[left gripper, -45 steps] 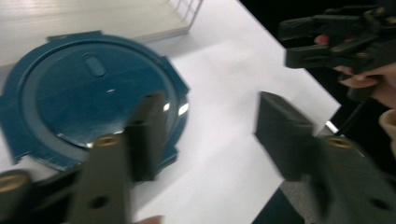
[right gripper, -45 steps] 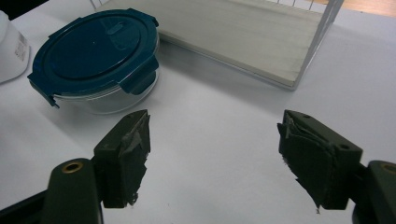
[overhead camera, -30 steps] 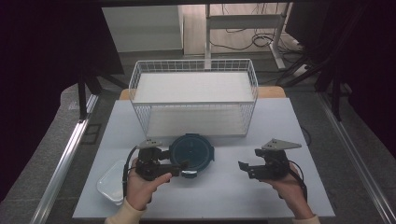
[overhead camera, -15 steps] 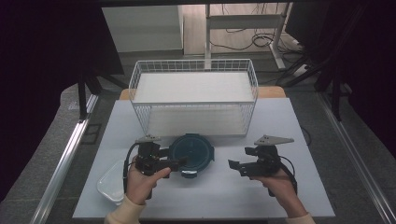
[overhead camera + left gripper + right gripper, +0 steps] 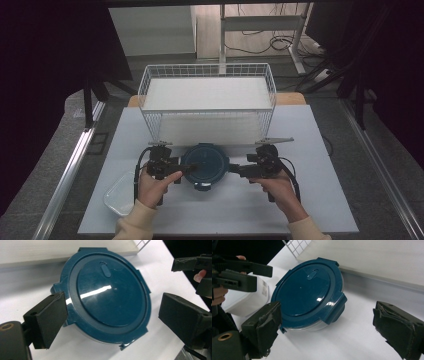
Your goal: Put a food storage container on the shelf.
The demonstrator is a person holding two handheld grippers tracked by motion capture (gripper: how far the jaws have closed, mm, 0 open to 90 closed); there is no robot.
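A round container with a dark blue clip lid [image 5: 205, 161] stands on the white table just in front of the wire basket. My left gripper [image 5: 186, 168] comes at it from the left, its tips at the lid's left rim. My right gripper [image 5: 234, 170] faces it from the right, close to the rim. In the left gripper view the lid [image 5: 110, 292] lies beyond my left gripper [image 5: 115, 308]. In the right gripper view the container [image 5: 308, 296] sits ahead of my right gripper [image 5: 327, 320]. Both pairs of jaws have just been opening and press on nothing.
A white wire basket [image 5: 207, 75] with a white floor stands right behind the container. A white rectangular tub [image 5: 116, 194] lies at the front left beside the left forearm. Bare table runs along the front edge and to the right.
My right gripper has moved left, up to the container's right side. The left gripper has edged forward to the lid's left rim. Both pairs of jaws stand wider.
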